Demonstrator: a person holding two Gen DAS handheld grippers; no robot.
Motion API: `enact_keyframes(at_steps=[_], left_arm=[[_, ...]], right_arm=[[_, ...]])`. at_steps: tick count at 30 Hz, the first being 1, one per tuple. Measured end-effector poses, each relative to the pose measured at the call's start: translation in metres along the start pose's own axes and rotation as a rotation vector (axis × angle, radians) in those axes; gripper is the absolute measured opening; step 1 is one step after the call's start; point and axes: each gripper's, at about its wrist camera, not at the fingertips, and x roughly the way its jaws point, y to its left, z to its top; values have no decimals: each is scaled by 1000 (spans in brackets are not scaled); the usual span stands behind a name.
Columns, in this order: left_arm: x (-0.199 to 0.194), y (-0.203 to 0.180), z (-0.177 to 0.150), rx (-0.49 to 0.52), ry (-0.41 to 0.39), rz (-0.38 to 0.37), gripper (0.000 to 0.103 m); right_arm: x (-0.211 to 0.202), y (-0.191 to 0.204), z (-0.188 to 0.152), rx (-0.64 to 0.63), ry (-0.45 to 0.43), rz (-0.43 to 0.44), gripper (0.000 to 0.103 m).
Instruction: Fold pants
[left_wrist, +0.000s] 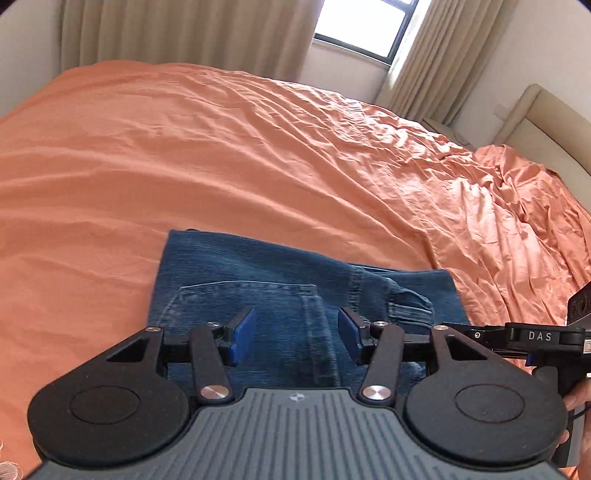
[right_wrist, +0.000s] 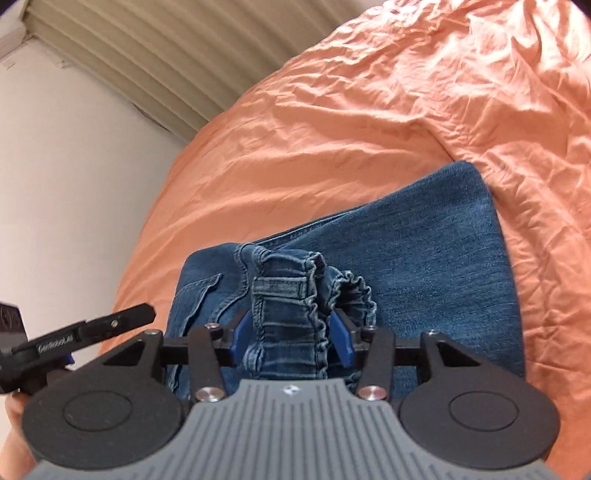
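Orange sheet (left_wrist: 184, 166), wrinkled, spread across the whole bed, smoother at far left and rumpled into ridges toward the right. Beige curtains (left_wrist: 184, 33) hanging at the far side, with a bright window (left_wrist: 365, 26) between them and a padded cream headboard (left_wrist: 546, 129) at far right.

Blue denim pants (left_wrist: 258, 280) folded into a compact block, lying flat on the sheet at the near middle, back pocket stitching facing up. Left gripper (left_wrist: 297, 334) hovering just above the denim, blue pads (left_wrist: 243, 334) spread apart with nothing between them, pocket seam visible in the gap. Part of the right gripper's black body, marked DAS, poking in at the near right edge of the left wrist view.

In the right wrist view, white wall (right_wrist: 74, 184) at left, curtain folds at far left, orange sheet filling the right. Right gripper (right_wrist: 291, 332) pinching a bunched hump of the pants (right_wrist: 443, 258), namely the elastic waistband (right_wrist: 295, 295) with a belt loop, blue pads (right_wrist: 341, 338) pressed against either side of the fold. Rest of the denim flat to the right of the pinched hump
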Motion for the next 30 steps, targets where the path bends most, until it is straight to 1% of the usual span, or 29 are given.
enact_keyframes(at_steps=[3, 4, 5, 6, 7, 9, 11, 13, 14, 16, 19, 22, 23, 26, 28, 30], left_arm=[[4, 23, 0, -35, 4, 12, 60], [5, 30, -1, -45, 7, 17, 60], [6, 35, -1, -53, 8, 20, 60], [7, 40, -2, -63, 8, 22, 60], [7, 45, -2, -71, 7, 23, 60], [6, 52, -2, -79, -7, 22, 59], [3, 57, -1, -88, -36, 15, 58], [-1, 60, 2, -104, -67, 4, 57], [-2, 61, 4, -113, -81, -3, 57], [-4, 60, 7, -123, -95, -17, 56], [-2, 55, 10, -115, -104, -37, 56], [7, 47, 10, -91, -85, -60, 55], [10, 44, 8, -79, -76, -66, 55], [19, 37, 3, -47, -53, -75, 54], [22, 33, -1, -28, -35, -77, 54], [22, 31, -5, -3, -15, -77, 54]], right_arm=[[22, -10, 6, 97, 29, 36, 48], [26, -9, 7, 110, 31, 31, 39], [28, -6, 8, 97, 23, 17, 26], [27, 0, 8, 65, 9, -1, 23], [24, 10, 9, 14, -5, -17, 18], [12, 35, 12, -120, -34, -31, 15], [-8, 59, 19, -203, -70, 16, 13], [-27, 78, 28, -255, -104, 52, 13], [-36, 85, 35, -280, -123, 44, 13], [-46, 86, 47, -292, -137, -4, 13], [-54, 62, 63, -233, -121, -81, 13], [-48, 22, 69, -157, -69, -165, 13], [-47, 4, 64, -132, -59, -188, 13], [-41, -30, 56, -62, -55, -237, 11], [-36, -44, 53, -55, -54, -287, 11], [-25, -54, 48, -46, -37, -313, 10]])
